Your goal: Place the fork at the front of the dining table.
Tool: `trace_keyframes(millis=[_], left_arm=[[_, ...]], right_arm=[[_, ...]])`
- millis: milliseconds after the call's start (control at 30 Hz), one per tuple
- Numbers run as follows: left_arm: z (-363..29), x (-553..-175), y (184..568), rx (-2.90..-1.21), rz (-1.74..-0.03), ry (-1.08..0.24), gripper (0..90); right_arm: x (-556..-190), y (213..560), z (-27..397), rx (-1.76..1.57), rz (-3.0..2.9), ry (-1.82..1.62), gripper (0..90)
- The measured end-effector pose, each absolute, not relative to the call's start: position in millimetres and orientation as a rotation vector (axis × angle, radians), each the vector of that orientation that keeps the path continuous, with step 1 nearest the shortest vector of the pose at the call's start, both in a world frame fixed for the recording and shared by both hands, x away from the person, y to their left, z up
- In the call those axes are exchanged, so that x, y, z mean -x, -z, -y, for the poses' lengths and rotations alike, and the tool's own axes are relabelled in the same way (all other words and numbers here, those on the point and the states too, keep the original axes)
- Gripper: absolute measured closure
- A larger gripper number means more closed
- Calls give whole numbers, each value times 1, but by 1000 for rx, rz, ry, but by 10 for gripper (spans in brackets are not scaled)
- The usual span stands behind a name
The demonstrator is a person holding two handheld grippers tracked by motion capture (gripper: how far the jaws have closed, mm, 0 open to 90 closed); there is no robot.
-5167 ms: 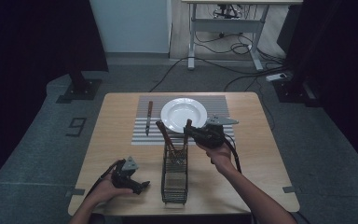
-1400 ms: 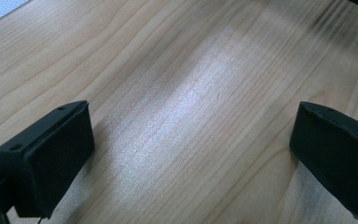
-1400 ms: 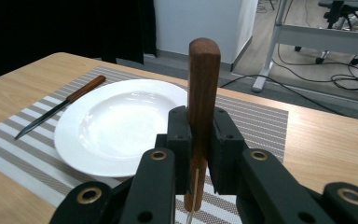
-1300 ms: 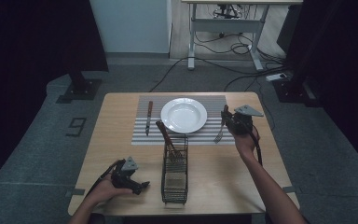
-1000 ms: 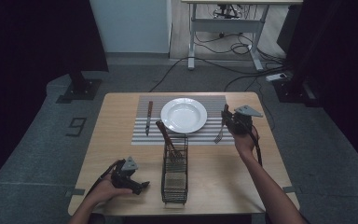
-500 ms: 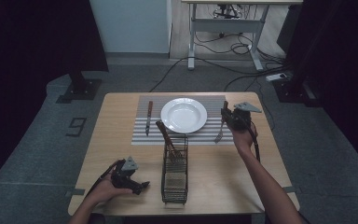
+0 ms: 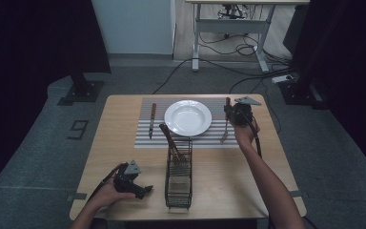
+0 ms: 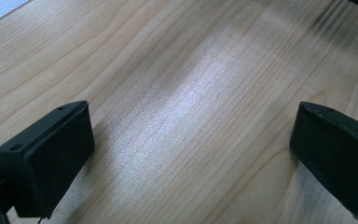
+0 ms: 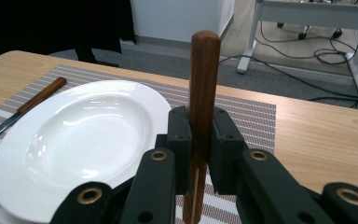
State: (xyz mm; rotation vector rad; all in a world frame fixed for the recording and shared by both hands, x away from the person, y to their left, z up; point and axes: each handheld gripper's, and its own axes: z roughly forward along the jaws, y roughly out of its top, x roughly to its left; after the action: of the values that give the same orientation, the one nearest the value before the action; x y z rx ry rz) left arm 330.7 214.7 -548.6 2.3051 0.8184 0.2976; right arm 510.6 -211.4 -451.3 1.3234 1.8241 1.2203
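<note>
My right gripper [image 7: 234, 114] is shut on the wooden handle [image 9: 202, 88] of a fork [image 7: 225, 131]. It holds the fork just right of the white plate [image 7: 188, 117], low over the striped placemat [image 7: 145, 138]. The tines point toward the near edge; I cannot tell whether they touch the mat. In the right gripper view the gripper [image 9: 199, 140] clamps the handle, with the plate [image 9: 74, 140] to its left. A wooden-handled knife [image 7: 151, 119] lies left of the plate. My left gripper [image 7: 139, 190] rests open on the near left of the table, with bare wood between the jaws of the left gripper [image 8: 191, 154].
A black wire basket [image 7: 178, 176] stands at the table's near middle, with a wooden-handled utensil [image 7: 168, 137] leaning out of it toward the plate. The wooden table [image 7: 276, 157] ends close to the right of the fork. Cables and a desk frame lie on the floor beyond.
The right gripper has carried the fork from over the basket to the plate's right side, and in the last second it edged a little toward the far edge. The left gripper has stayed put.
</note>
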Motion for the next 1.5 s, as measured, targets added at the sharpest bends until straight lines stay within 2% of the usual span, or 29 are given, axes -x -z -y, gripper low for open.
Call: trace_keyframes(millis=[767, 1500], left_arm=[[-215, -331, 549, -2303, -820, -297, 0], [-215, -331, 549, -2305, -819, -298, 0]], right_arm=[[-574, 469, 193, -1476, -1917, -1103, 804], [-613, 513, 200, -1640, -1910, -1030, 786]])
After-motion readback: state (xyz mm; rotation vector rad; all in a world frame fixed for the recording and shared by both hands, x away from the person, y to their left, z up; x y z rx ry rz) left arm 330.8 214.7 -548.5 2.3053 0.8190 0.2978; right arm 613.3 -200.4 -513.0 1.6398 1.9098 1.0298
